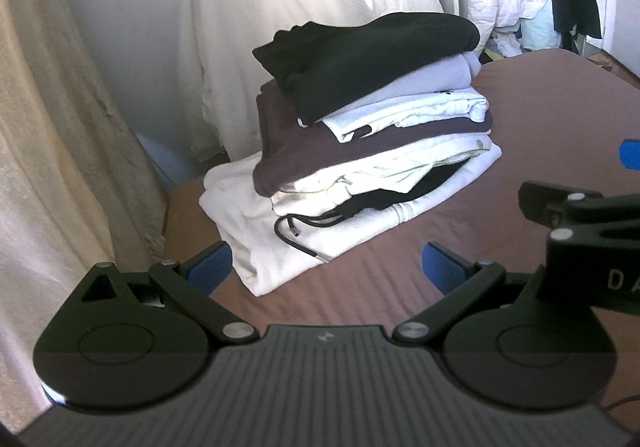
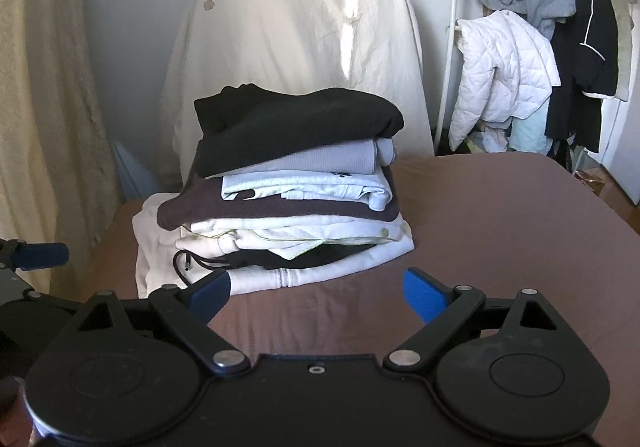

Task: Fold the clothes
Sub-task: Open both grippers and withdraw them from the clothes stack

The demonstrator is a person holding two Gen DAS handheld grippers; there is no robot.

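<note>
Now both the left tongs (image 1: 326, 267) and right tongs (image 2: 318, 289) gape wide and empty before the stack of folded clothes (image 2: 280, 187) near the tabletop's (image 2: 500, 227) far-left corner, where a careless nudge could topple it.

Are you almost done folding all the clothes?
A lot looks done: a tall stack of folded clothes sits on the brown bed, with a black top uppermost. Nothing is in hand: the left gripper and right gripper are both open and empty. No unfolded clothes lie on the bed in view. Clothes on the rack hang there; whether they need folding is unclear.
</note>
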